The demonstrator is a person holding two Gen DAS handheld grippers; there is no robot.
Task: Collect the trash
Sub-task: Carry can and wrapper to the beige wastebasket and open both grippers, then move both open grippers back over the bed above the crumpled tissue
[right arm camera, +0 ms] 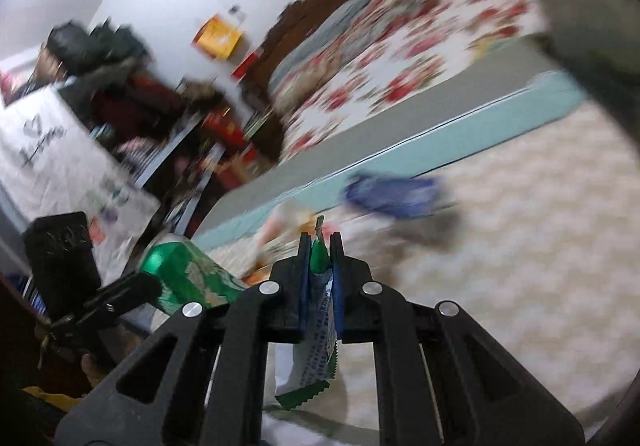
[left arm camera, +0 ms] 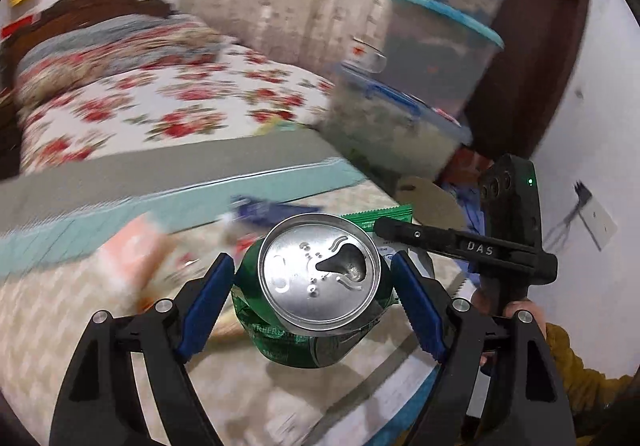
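Left gripper clamping a green can between its 2 blue pads, silver top tilted toward the lens, lifted above the patterned mat. Right gripper pinching a green wrapper, its jaws closed, the foil hanging near the lens. Lying farther off on the mat: a blue wrapper and a pink packet, both blurred, by the bed

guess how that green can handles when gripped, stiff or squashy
Probably squashy: the green can already looks dented and crumpled in its side. Likely light, since its top is open. Its round wall could slip between the left hand-held gripper pads.
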